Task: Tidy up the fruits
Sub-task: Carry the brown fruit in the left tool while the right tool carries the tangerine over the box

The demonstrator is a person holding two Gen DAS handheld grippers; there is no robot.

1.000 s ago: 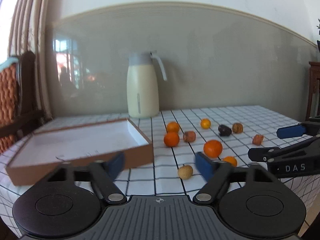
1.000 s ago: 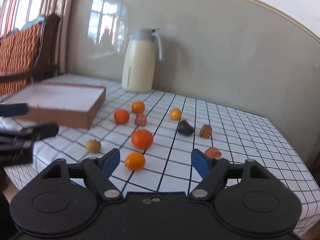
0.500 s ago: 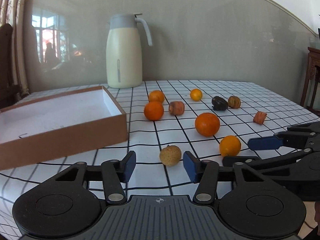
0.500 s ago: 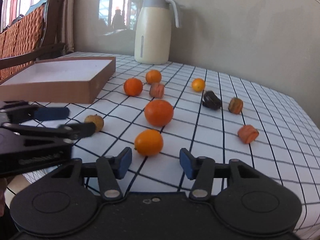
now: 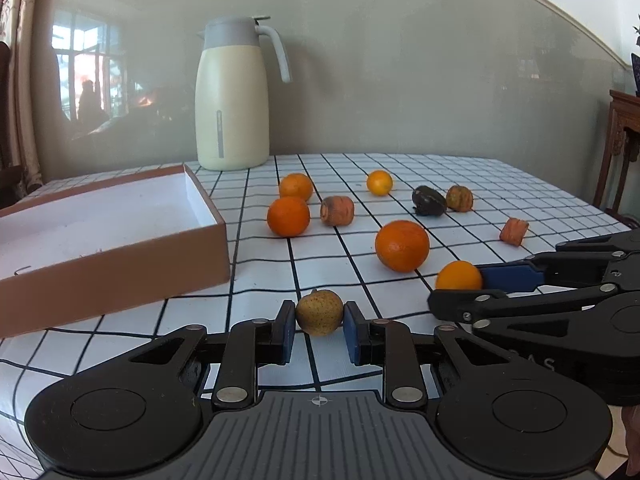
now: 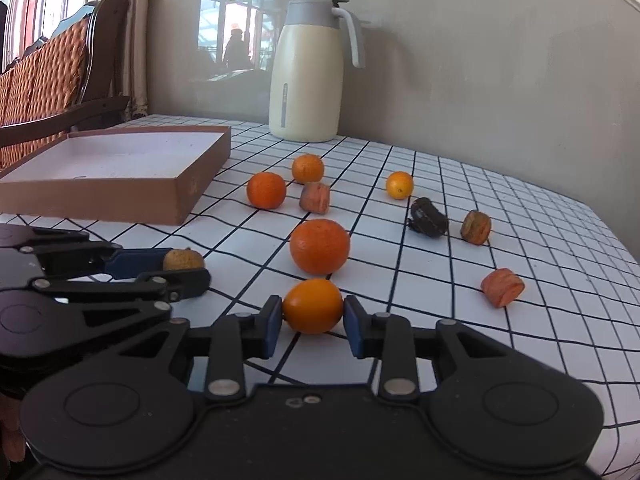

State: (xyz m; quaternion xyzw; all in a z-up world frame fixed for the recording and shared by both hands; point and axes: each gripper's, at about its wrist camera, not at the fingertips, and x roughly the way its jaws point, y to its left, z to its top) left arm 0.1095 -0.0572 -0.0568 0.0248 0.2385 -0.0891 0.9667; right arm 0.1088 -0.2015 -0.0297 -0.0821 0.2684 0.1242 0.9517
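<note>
— Step in hand? Picking up, both at once. Left gripper (image 5: 319,326) just closed, jaws clamped on the speckled brown fruit (image 5: 319,312) at lower centre of the left view, fruit seemingly resting on the tabletop (image 5: 460,168).
— And the right gripper (image 6: 313,326)?
— Same: jaws just narrowed, pressing the small orange (image 6: 313,306) at lower centre of the right view.
— Next?
— Probably lifting both clear, then carrying toward the empty box (image 5: 120,256) at mid-left, over its brown wall.
</note>
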